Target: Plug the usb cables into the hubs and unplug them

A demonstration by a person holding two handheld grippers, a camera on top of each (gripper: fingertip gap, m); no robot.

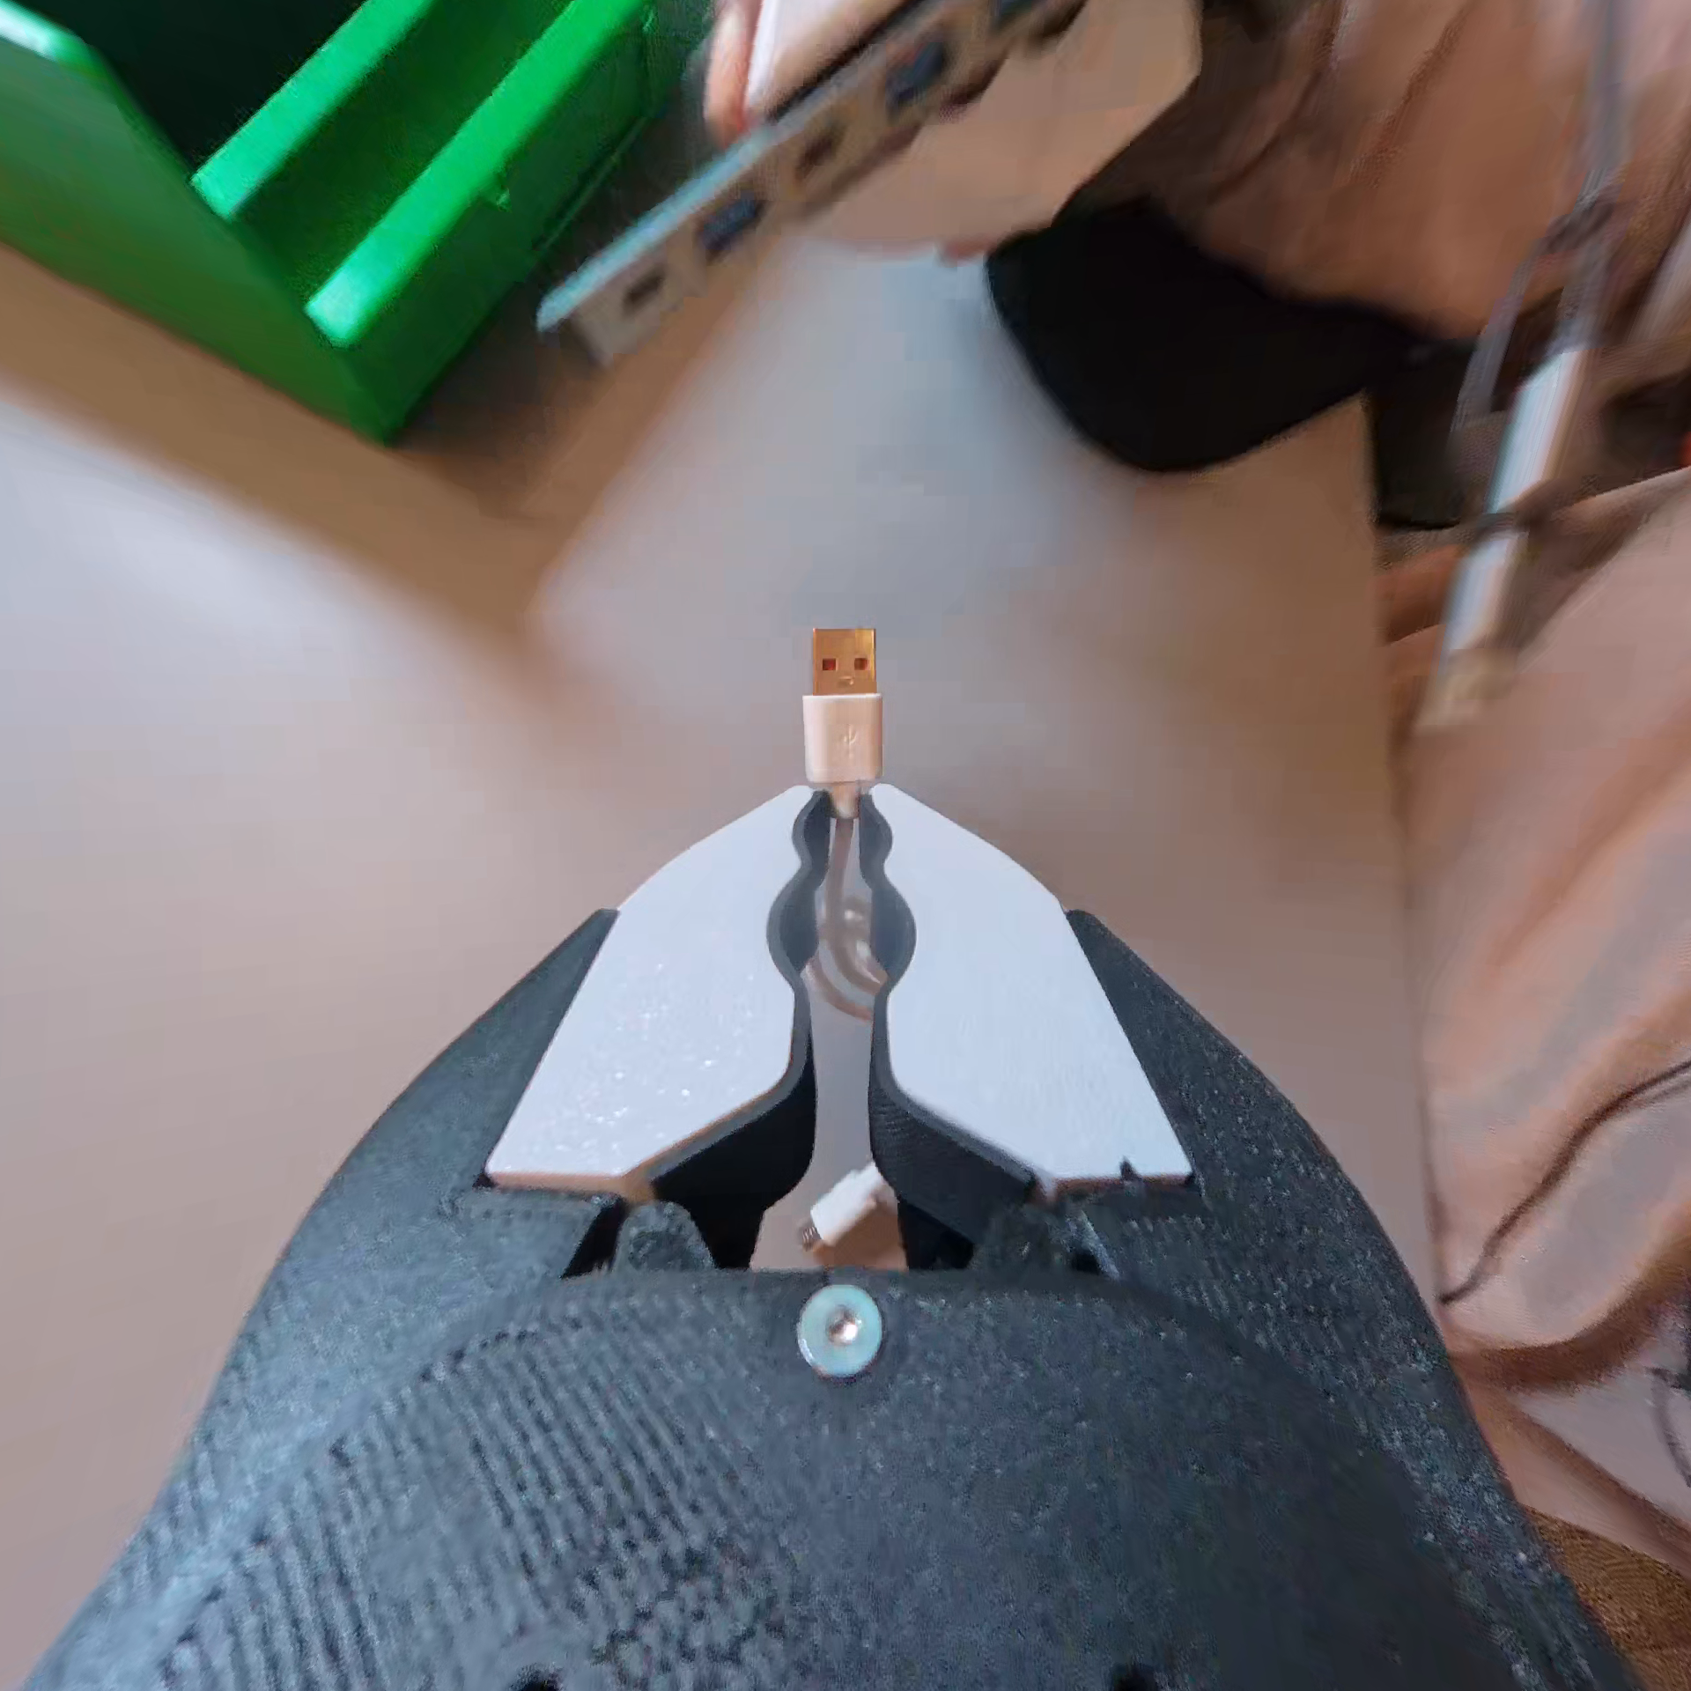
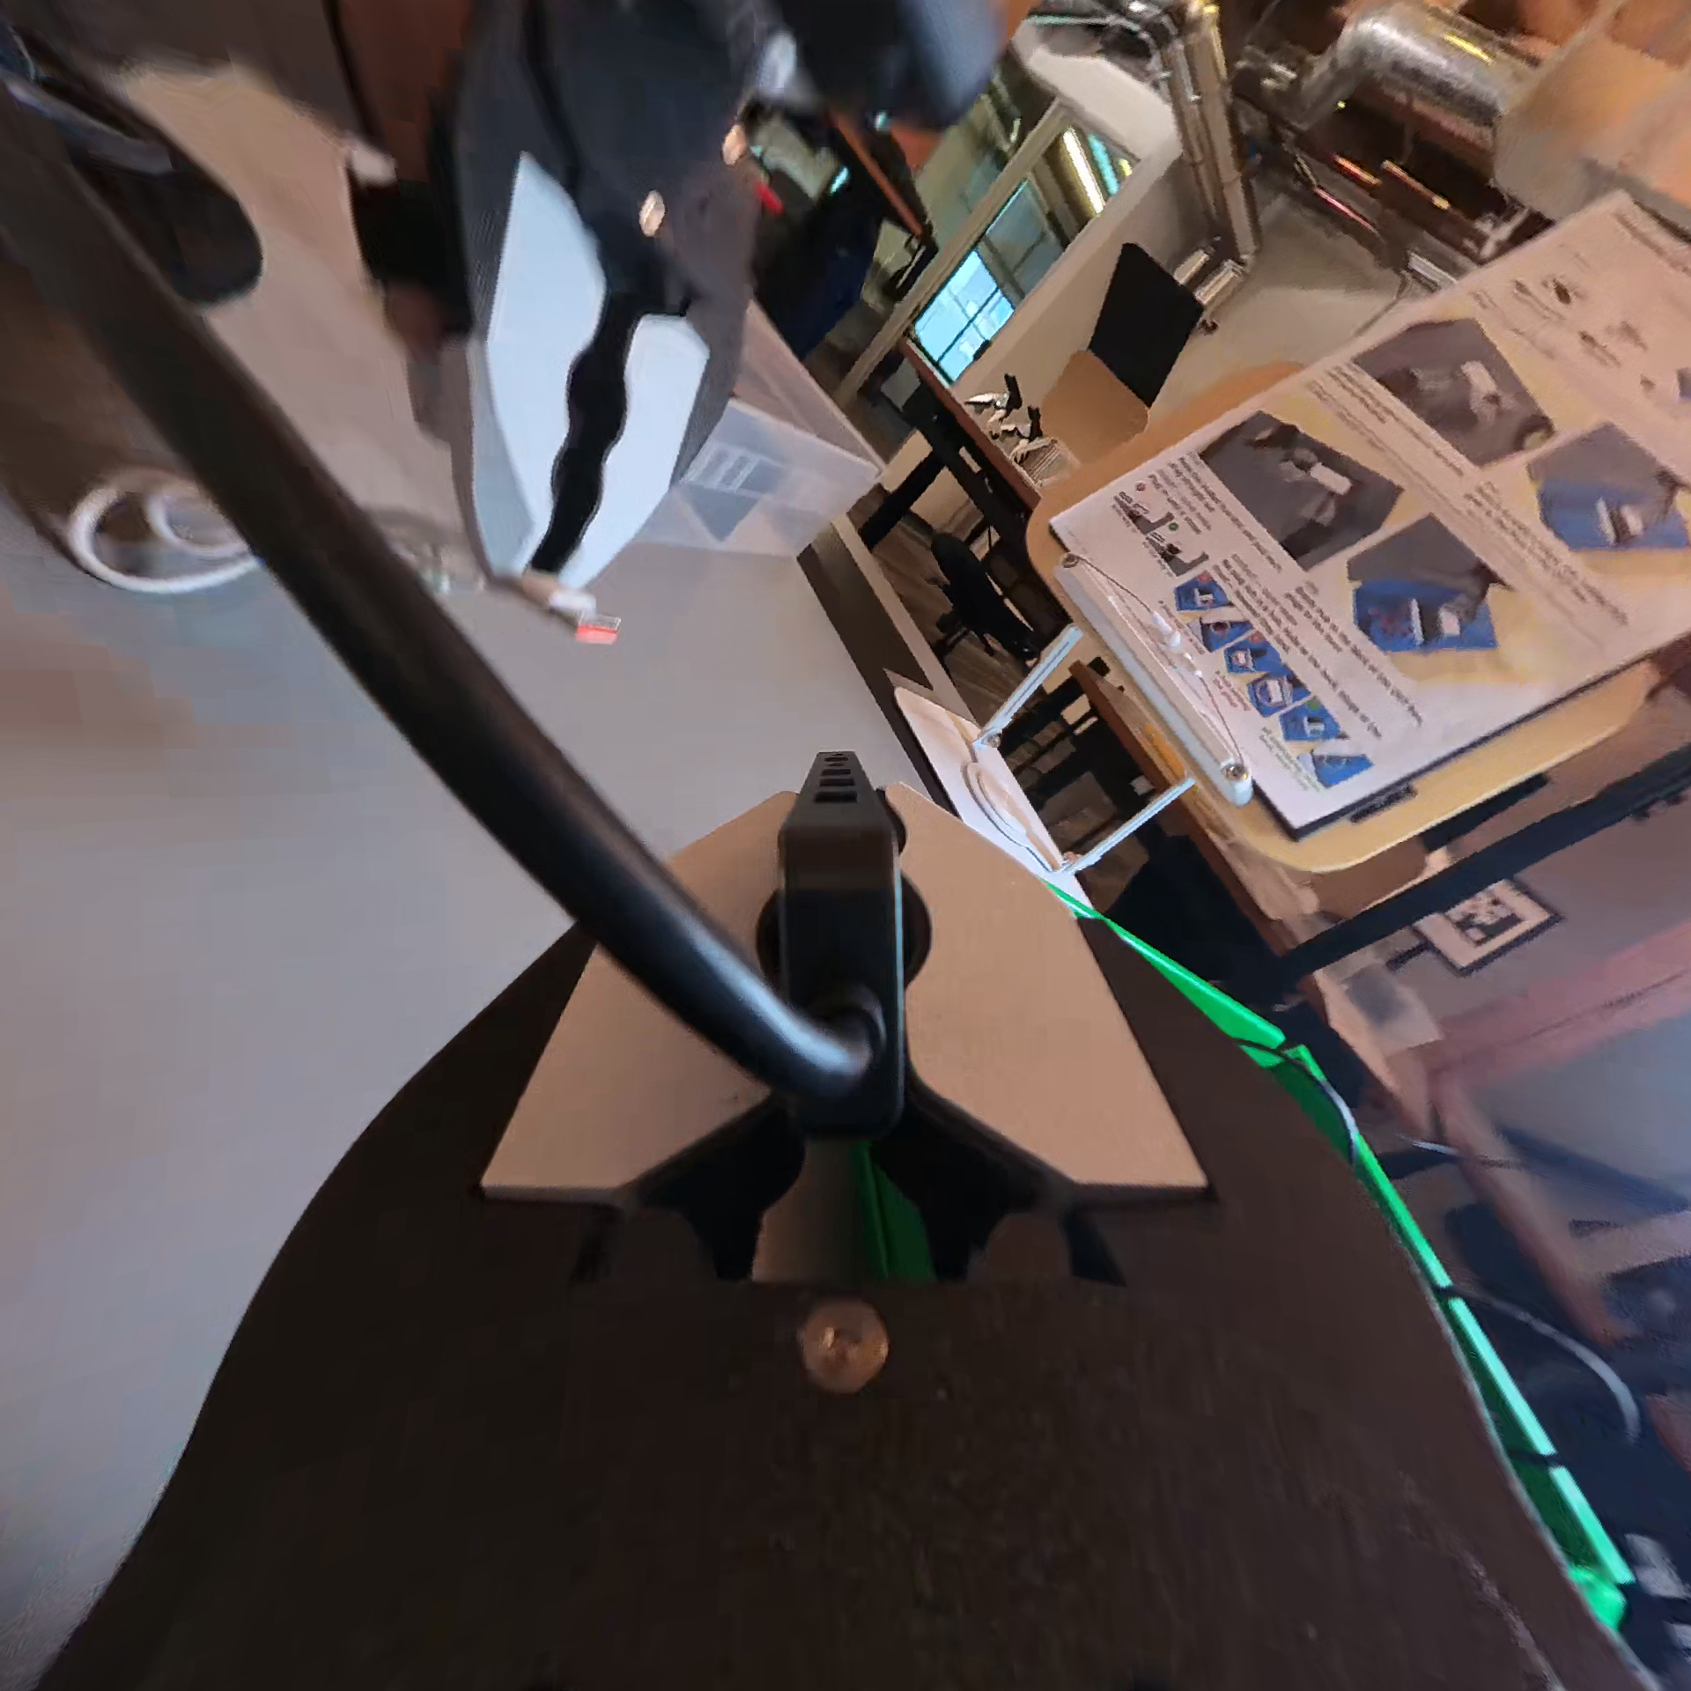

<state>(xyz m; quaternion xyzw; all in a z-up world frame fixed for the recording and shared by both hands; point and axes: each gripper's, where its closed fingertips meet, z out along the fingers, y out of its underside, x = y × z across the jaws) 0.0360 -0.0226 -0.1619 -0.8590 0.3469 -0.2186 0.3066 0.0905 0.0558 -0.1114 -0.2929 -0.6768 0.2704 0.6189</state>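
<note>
My left gripper (image 1: pixel 846 801) is shut on a white USB cable (image 1: pixel 846 924) just behind its plug (image 1: pixel 844 705), which has an orange insert and points forward. The cable's small far-end plug (image 1: pixel 837 1217) shows between the fingers. The hub (image 1: pixel 778 174), blurred, hangs ahead and above the plug with its row of ports facing it, apart from it. My right gripper (image 2: pixel 837 805) is shut on the hub (image 2: pixel 837 906), seen edge-on, with its thick black cable (image 2: pixel 412 659) running up left. The left gripper (image 2: pixel 549 576) with the plug (image 2: pixel 590 624) shows at upper left.
A green box (image 1: pixel 229 274) stands at upper left on the grey table (image 1: pixel 274 732). Another cable with a silver plug (image 1: pixel 1510 512) hangs at right. A printed sheet on a board (image 2: pixel 1373 549), a clear plastic bin (image 2: pixel 769 457) and a coiled white cable (image 2: pixel 156 540) are nearby.
</note>
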